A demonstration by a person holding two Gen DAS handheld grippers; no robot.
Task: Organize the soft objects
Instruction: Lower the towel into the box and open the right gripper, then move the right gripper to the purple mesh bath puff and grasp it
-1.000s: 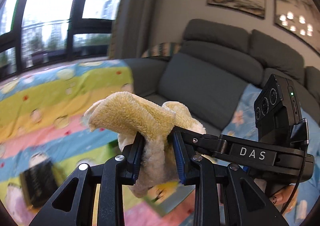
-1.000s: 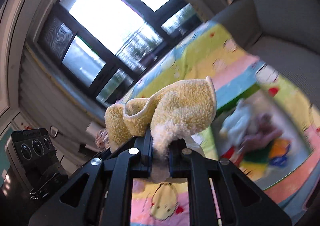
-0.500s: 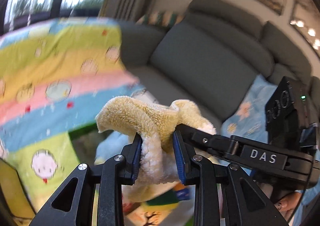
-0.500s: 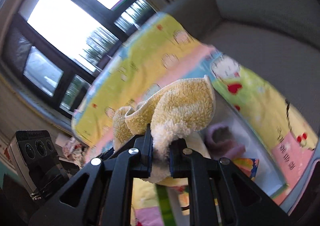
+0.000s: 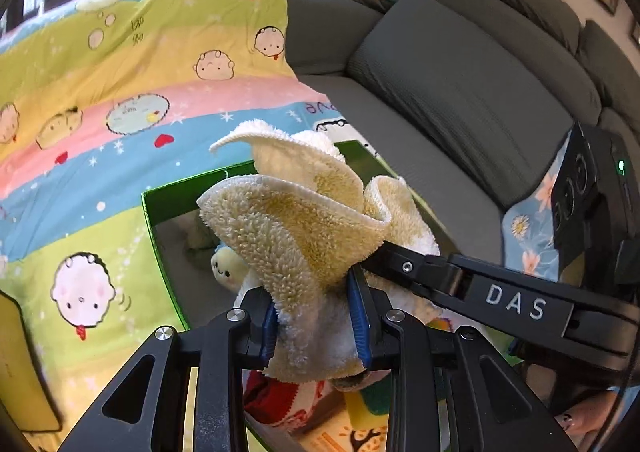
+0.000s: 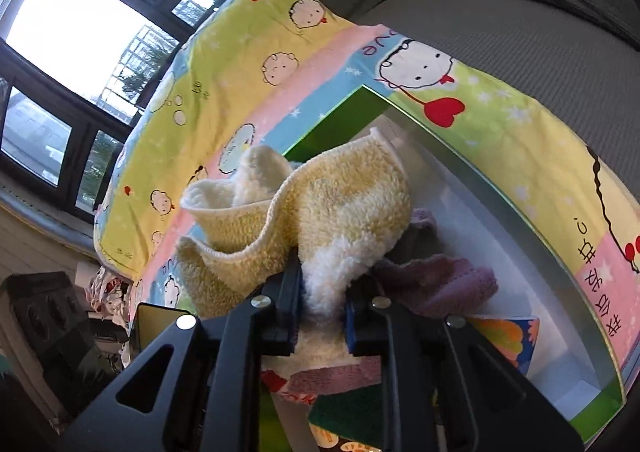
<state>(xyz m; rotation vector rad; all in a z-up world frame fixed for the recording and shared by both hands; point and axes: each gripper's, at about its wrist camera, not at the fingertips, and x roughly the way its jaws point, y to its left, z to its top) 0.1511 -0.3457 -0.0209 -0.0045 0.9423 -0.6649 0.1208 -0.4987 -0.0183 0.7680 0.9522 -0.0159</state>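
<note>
A grey sofa [image 5: 460, 84] is filling the room's far side, with tall windows [image 6: 80, 32] letting daylight in behind it. A cartoon-printed blanket [image 5: 120, 92] in yellow, pink, blue and green bands is draping over the sofa seat, and a green-walled box [image 6: 332, 124] is sitting on it with its white inside showing.

The tidying looks partly done, as I judge it: a purple cloth [image 6: 440, 284], a small smiling plush [image 5: 226, 268] and some red-and-white fabric [image 5: 288, 404] are already lying in the box.

The yellow fleece towel [image 5: 296, 228] is hanging bunched above the open box, not yet inside. The left gripper [image 5: 316, 320] is pinching its white underside, its fingers closed in most of the way on the thick fold. The right gripper [image 6: 320, 316] is clamping another fold of the same towel just as narrowly. What remains, I'd say, is lowering it in and letting go.
</note>
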